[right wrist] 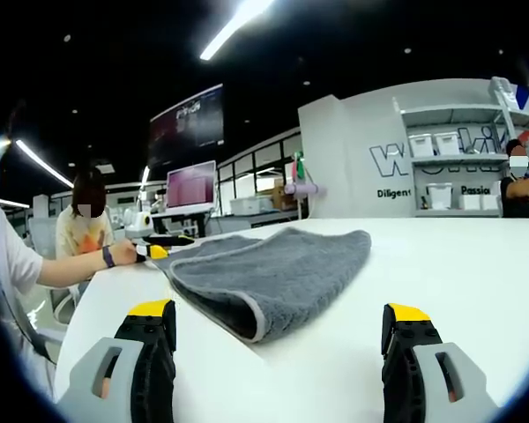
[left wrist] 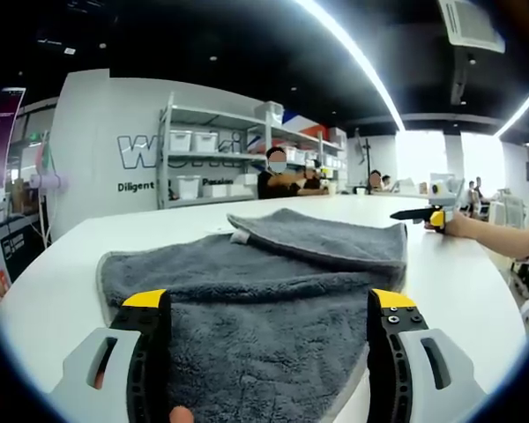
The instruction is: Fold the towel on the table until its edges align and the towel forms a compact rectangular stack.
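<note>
A grey plush towel (left wrist: 264, 291) lies on the white table (left wrist: 62, 264), with a folded-over layer (left wrist: 335, 238) on its far right part. My left gripper (left wrist: 269, 304) stands open, its yellow-tipped jaws spread wide over the towel's near part, holding nothing. A person's hand holds the right gripper (left wrist: 423, 214) above the table beyond the towel's right corner. In the right gripper view the towel (right wrist: 273, 273) shows its folded edge toward me. There my right gripper (right wrist: 278, 310) is open over bare table, just short of that edge. The left gripper (right wrist: 163, 245) sits at the towel's far left end.
A metal shelf with white bins (left wrist: 212, 154) stands against a lettered wall behind the table. People sit at the back (left wrist: 278, 176) and at the left (right wrist: 84, 229). A monitor (right wrist: 189, 189) stands on a desk beyond the table (right wrist: 476, 264).
</note>
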### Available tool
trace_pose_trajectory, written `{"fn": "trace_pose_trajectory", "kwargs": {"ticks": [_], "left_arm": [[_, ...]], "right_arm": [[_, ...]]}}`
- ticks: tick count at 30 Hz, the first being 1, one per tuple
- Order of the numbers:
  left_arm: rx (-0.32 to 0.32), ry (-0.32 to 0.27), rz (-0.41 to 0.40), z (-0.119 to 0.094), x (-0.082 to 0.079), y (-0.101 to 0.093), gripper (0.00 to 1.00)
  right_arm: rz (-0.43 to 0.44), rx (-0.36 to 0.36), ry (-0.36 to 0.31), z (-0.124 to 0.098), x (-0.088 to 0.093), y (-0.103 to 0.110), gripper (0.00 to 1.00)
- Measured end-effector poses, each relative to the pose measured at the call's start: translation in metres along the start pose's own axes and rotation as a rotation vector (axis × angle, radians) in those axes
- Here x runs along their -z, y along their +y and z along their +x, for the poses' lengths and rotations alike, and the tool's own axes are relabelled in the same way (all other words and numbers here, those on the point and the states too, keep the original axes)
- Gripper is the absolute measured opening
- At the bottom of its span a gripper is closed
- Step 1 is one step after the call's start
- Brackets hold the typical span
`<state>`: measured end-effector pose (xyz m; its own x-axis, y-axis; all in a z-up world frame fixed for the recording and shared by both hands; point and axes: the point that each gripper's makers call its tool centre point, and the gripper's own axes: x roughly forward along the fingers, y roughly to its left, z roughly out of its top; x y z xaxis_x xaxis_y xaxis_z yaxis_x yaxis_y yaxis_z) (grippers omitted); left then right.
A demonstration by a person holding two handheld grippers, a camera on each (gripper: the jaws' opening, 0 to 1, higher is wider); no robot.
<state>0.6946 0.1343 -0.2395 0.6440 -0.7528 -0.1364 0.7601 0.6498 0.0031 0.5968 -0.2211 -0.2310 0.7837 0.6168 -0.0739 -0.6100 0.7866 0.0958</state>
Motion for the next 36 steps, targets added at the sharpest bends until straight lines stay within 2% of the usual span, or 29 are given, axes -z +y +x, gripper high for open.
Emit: {"fn": "trace_pose_trajectory", "kwargs": {"ticks": [36], "left_arm": [[0.002,0.021,0.020,0.0008,0.0030,0.0025,0.89]], "right_arm": [[-0.016,-0.010,0.024,0.0026,0.0043,0.0028,0.98]]}}
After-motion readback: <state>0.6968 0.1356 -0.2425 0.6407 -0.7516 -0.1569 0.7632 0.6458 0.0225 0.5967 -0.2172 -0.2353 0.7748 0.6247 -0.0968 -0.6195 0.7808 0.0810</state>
